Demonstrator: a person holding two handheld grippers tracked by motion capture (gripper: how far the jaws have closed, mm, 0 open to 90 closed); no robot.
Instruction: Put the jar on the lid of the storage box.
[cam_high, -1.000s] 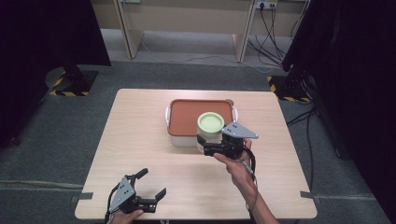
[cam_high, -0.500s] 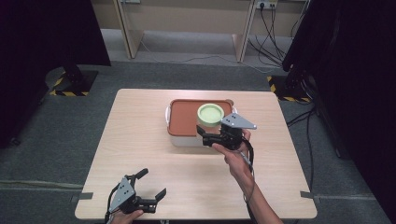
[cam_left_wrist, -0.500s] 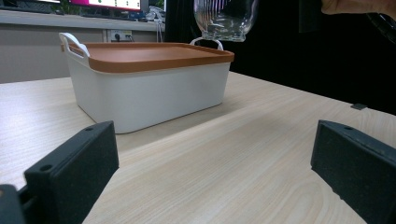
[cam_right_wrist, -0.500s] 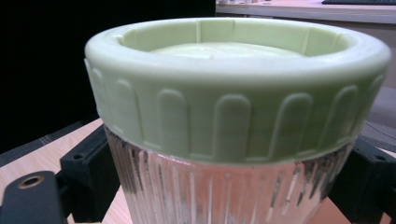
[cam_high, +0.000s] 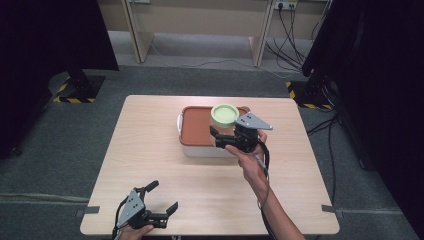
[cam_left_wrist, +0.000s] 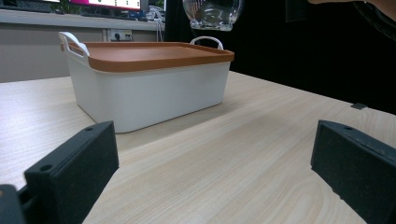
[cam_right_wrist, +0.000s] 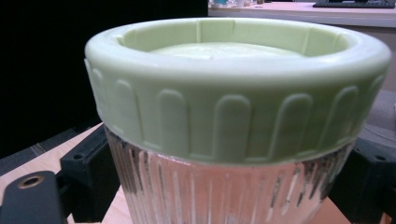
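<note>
A ribbed glass jar with a pale green screw lid hangs over the right part of a white box with an orange lid. My right gripper is shut on the jar's glass body just below the lid. The right gripper view has the jar close up between the black fingers. My left gripper rests open by the table's front left edge, holding nothing. In the left gripper view its jaws stand wide apart, pointing at the box, with the jar's base above it.
The light wood table has bare surface left of and in front of the box. The box has white handles at its ends. Dark curtains and stand bases flank the table, and cables lie on the floor behind.
My right gripper has carried the jar up and away from the person, from the box's near right side to above its lid. The left gripper has stayed put.
</note>
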